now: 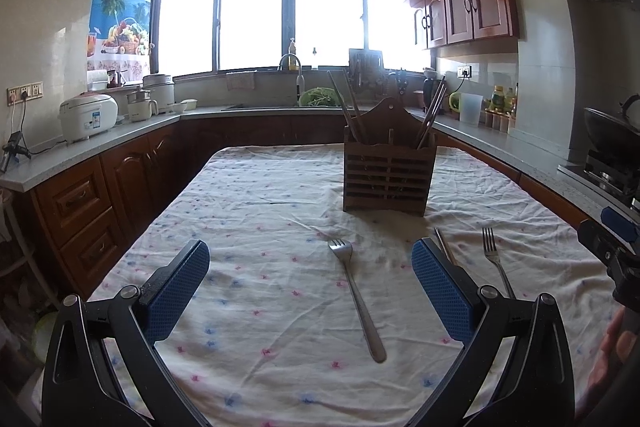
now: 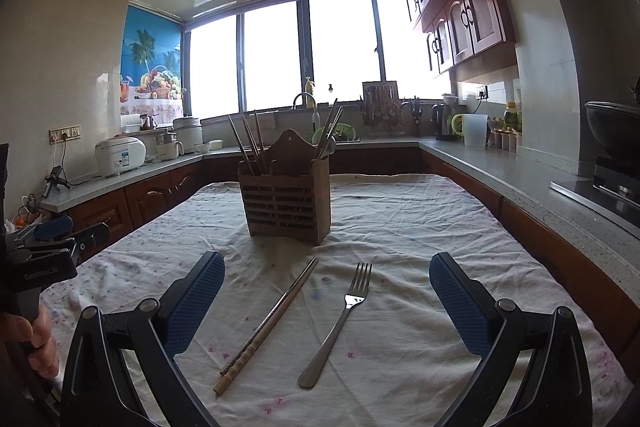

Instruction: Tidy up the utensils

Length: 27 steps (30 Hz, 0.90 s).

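Wooden utensil holder (image 2: 286, 195) stands upright on the table, w/ slatted front and a peaked back board. Chopsticks (image 2: 250, 141) stick up from its left compartment, more chopsticks (image 2: 331, 131) lean out of the right one.

On the flowered tablecloth (image 2: 420, 227), nearer the cameras than the holder, lie 3 loose items. A pair of chopsticks (image 2: 266, 325) lies flat, side by side, tips toward the holder, thick ends toward the camera. Just right of them a metal fork (image 2: 338, 325) lies flat, tines toward the holder. A second fork (image 1: 358, 301) lies apart, further left, also tines toward the holder; in the left wrist view it sits between the claw's fingers on the cloth.

Left claw (image 1: 310, 263) is spread wide, blue pads apart, nothing in it, held above the cloth. Right claw (image 2: 326, 277) is likewise spread wide and empty, w/ the chopstick pair and fork on the cloth between its fingers.

A hand (image 2: 38, 343) grips the left claw's handle at the left edge of the right wrist view. Counter (image 2: 520, 175) wraps around the room, w/ a rice cooker (image 2: 120, 155) at left.
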Each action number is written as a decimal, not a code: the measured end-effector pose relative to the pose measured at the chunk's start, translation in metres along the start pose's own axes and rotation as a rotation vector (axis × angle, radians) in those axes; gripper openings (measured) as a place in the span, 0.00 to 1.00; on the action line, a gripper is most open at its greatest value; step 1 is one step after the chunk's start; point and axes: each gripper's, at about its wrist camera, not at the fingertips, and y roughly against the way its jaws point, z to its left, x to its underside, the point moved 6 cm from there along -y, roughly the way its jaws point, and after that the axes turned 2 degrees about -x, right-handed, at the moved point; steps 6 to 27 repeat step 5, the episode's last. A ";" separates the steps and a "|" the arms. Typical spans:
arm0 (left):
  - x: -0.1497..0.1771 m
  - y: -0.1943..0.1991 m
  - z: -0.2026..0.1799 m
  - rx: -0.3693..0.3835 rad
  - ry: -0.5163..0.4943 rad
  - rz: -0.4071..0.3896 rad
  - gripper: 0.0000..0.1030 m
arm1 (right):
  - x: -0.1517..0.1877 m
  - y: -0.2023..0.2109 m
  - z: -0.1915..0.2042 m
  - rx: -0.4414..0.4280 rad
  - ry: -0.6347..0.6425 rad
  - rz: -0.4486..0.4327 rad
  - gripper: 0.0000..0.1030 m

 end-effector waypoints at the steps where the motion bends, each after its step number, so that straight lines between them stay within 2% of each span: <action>1: -0.001 -0.001 -0.001 0.001 -0.001 0.002 1.00 | 0.000 0.000 -0.001 0.002 -0.001 0.001 1.00; 5: -0.003 -0.004 -0.004 0.022 0.002 0.011 1.00 | 0.001 -0.002 -0.002 0.006 -0.008 0.003 1.00; 27: -0.003 -0.004 -0.004 0.022 0.002 0.011 1.00 | 0.001 -0.002 -0.002 0.006 -0.008 0.003 1.00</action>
